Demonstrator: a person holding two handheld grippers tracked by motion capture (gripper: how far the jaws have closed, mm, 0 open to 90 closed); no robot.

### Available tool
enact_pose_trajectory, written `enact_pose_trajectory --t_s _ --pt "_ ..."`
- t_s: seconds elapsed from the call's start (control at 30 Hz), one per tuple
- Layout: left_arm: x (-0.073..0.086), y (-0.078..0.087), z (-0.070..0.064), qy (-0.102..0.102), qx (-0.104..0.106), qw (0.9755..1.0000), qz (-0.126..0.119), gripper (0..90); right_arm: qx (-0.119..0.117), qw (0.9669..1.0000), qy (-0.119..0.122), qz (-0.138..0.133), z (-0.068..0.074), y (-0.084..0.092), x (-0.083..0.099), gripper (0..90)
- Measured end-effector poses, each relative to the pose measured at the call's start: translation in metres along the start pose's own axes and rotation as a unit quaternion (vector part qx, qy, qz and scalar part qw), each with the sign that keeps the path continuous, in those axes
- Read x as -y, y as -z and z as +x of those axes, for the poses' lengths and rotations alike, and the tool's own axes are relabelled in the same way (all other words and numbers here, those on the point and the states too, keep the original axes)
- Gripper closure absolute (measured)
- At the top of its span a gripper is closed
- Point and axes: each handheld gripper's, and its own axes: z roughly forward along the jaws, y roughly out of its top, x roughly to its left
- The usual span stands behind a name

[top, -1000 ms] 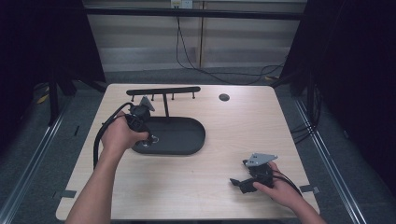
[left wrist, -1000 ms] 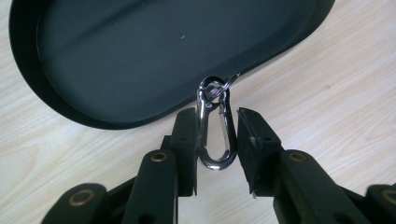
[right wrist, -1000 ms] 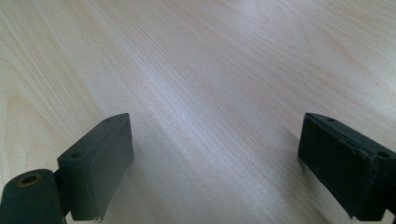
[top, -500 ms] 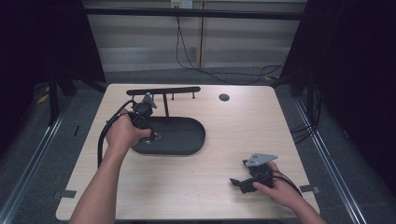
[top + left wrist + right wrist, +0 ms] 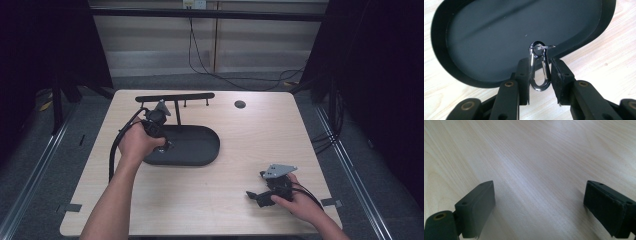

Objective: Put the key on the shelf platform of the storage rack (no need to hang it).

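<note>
A silver snap-hook clip (image 5: 539,67) with a small ring at its top sits between the pads of my left gripper (image 5: 540,62), which is shut on it. In the high view that gripper (image 5: 167,145) hovers over the left part of the black oval tray (image 5: 200,147), and the tray's inside (image 5: 499,37) lies bare beneath the clip. My right gripper (image 5: 255,196) rests on the table near its front right corner. Its jaws stand wide open (image 5: 539,195) over bare wood, with nothing between them.
A black bar rack (image 5: 175,97) on a post stands just behind the tray. A small round black disc (image 5: 240,104) lies at the back of the table. Cables trail from both grippers, and the light wooden tabletop (image 5: 240,150) spreads between tray and right hand.
My left hand with the clip has edged slightly toward the far side over the tray. The right hand has kept still.
</note>
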Motion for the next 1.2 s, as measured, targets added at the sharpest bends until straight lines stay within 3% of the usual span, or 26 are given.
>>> enact_pose_trajectory --t_s 0.57,0.73,1.2 --pt "-0.007 -0.012 0.001 0.007 -0.006 0.9999 -0.008 69.1 0.000 1.0000 0.001 0.000 0.000 0.000 0.000 9.7" --pt "-0.010 -0.016 0.002 0.009 -0.012 0.9997 -0.020 69.1 0.000 1.0000 0.001 0.000 0.000 0.000 0.000 9.7" --pt "-0.013 -0.025 -0.001 0.014 -0.011 0.9997 -0.020 69.1 0.000 1.0000 0.000 0.000 0.000 0.000 0.000 9.7"
